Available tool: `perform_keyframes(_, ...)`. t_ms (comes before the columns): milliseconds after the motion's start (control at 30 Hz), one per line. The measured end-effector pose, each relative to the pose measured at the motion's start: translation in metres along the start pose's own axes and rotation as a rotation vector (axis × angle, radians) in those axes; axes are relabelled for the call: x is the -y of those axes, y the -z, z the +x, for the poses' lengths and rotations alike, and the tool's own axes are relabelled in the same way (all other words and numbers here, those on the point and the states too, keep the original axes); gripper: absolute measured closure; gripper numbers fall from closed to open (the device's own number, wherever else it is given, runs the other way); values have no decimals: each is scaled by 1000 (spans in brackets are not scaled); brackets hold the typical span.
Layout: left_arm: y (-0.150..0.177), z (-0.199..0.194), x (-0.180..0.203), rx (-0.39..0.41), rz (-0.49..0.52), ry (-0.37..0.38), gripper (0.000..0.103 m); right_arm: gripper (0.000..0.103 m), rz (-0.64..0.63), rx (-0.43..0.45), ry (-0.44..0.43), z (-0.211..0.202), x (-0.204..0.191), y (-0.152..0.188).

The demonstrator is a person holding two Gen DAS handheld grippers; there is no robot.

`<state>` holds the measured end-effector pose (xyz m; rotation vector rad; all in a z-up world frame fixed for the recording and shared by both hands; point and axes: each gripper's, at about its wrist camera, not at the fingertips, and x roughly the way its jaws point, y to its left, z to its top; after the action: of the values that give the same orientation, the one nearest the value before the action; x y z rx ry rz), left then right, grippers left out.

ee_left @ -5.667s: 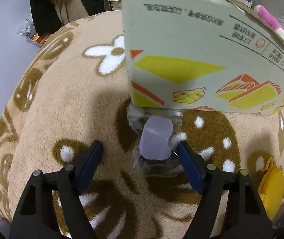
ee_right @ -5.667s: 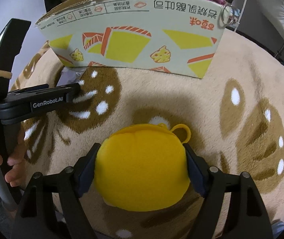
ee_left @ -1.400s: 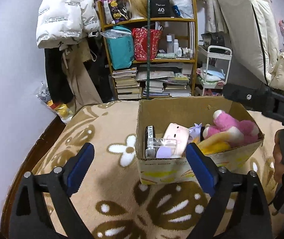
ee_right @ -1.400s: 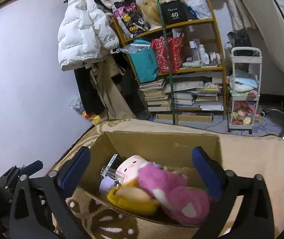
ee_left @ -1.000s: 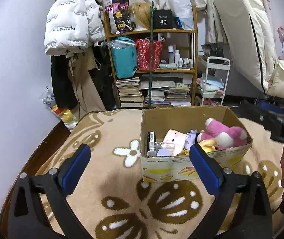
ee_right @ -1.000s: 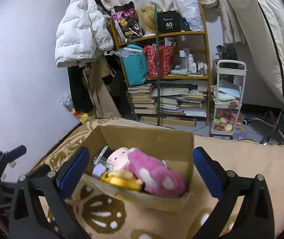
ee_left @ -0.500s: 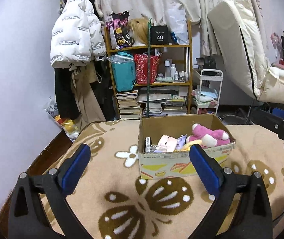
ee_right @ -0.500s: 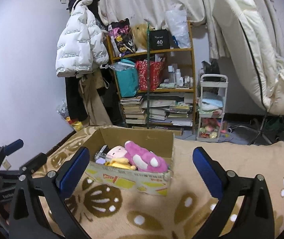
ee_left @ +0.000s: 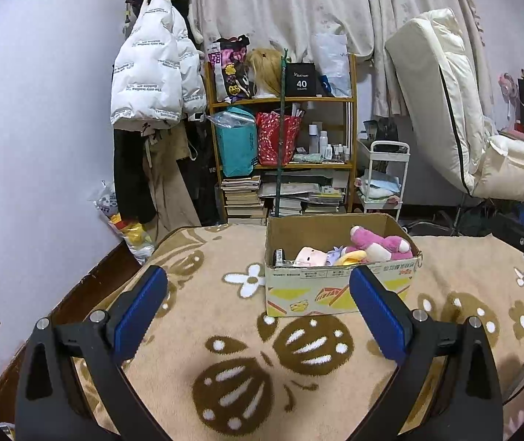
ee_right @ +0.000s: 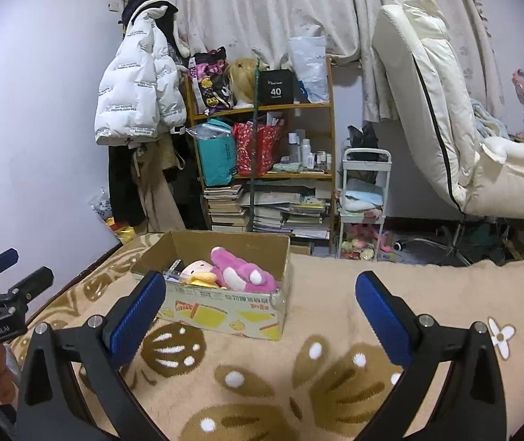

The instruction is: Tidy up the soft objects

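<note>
1. Jaws of both the left gripper (ee_left: 258,305) and the right gripper (ee_right: 260,312) stood spread wide and empty above the blanket (ee_left: 225,349).
2. On the blanket sat the cardboard box (ee_left: 339,290), well apart from both grippers.
3. Inside it lay a pink plush (ee_right: 243,272), a yellow plush (ee_right: 203,277) and a pale pink doll (ee_left: 311,256).

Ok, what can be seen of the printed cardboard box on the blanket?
The open-topped brown cardboard box stands upright on the beige flower-patterned blanket, its white outer wall printed with yellow and orange shapes. A pink plush toy, a pale pink one and a yellow one fill it. Neither gripper touches it.
</note>
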<state>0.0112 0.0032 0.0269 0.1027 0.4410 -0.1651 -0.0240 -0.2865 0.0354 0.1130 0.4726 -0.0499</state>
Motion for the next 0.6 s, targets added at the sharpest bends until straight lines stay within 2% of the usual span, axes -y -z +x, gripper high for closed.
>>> perform_keyframes(100, 3, -3, -4, -6, -14, 3, 4, 0, 2, 16, 17, -7, 3, 2)
perform_keyframes(333, 6, -3, -8, -11, -28, 2, 4, 0, 15, -12, 18, 1, 4, 8)
perform_keyframes(600, 11, 17, -3, -60, -20, 16, 4, 0, 4, -46, 25, 19, 0, 14)
